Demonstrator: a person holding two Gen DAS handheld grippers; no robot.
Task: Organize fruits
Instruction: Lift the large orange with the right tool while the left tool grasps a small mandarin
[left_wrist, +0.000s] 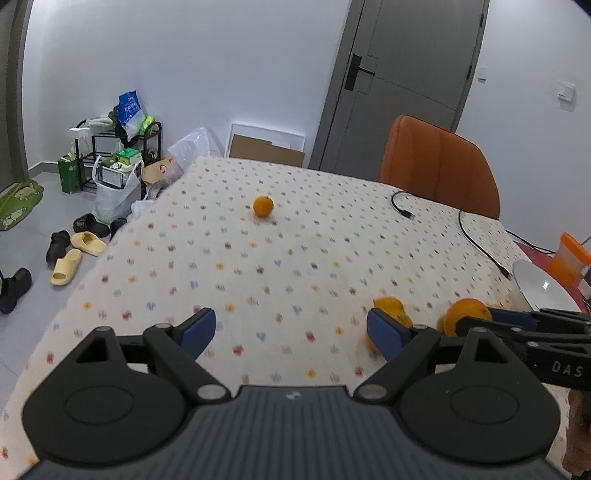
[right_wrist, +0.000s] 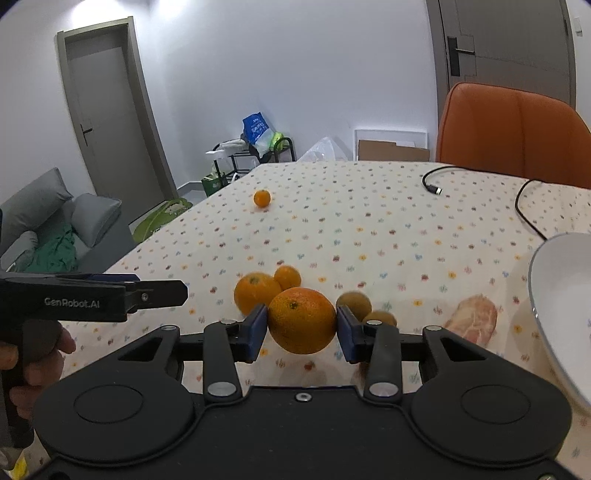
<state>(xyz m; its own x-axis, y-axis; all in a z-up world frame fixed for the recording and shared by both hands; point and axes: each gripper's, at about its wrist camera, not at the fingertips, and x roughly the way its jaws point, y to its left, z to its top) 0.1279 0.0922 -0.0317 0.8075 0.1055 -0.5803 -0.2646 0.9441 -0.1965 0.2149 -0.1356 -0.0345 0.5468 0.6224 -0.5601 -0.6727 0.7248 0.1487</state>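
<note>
Sitting dead centre in the right wrist view, the big orange (right_wrist: 301, 320) is squeezed between the blue pads (right_wrist: 255, 332) of the right tool (right_wrist: 301, 330), which is closed down on it from both sides, and the fruit looks lifted a bit off the flowery bench (right_wrist: 369, 229). Just behind it, toward the middle left of the frame, there's a second orange (right_wrist: 255, 292) with a smaller mandarin (right_wrist: 287, 277) touching it, and two brownish kiwis (right_wrist: 354, 304) tucked just right of the right pad. A lone mandarin (right_wrist: 262, 198) sits well apart, farther up the cloth. The left tool (left_wrist: 291, 330) hangs wide open with nothing between its pads, only tablecloth. That left view shows shoes and yellow slippers (left_wrist: 75, 254) on the floor at the left edge, which the right view doesn't; the right view gives you a grey sofa (right_wrist: 44, 221) and some pinkish lump (right_wrist: 472, 319) on the cloth instead. As for containers, the white bowl (right_wrist: 546, 295) at the right edge looks empty as far as I can see, though most of it is cut off.
</note>
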